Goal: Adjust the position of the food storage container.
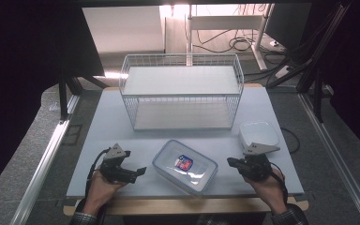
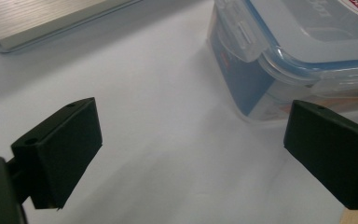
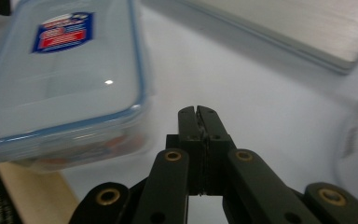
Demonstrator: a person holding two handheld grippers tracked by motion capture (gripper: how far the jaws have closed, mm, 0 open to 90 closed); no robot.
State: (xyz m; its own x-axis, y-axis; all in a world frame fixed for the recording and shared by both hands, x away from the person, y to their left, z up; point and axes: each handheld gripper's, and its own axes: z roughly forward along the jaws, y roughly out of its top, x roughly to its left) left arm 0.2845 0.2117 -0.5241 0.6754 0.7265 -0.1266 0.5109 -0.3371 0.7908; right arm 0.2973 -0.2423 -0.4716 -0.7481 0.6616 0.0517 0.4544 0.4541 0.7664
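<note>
a pale tabletop (image 1: pixel 122 126) stood in a dim room. the left gripper (image 1: pixel 138 171) lay low, jaws wide; the right gripper (image 1: pixel 231 162), jaws pressed together, empty. between their tips sat the lidded container (image 1: pixel 184 166).

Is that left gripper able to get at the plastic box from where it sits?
Probably yes. The left gripper stands open, with bare table between its jaws and the box just ahead. Nothing lies in between. The box looks wide, though, so it may only fit a corner or edge.
</note>
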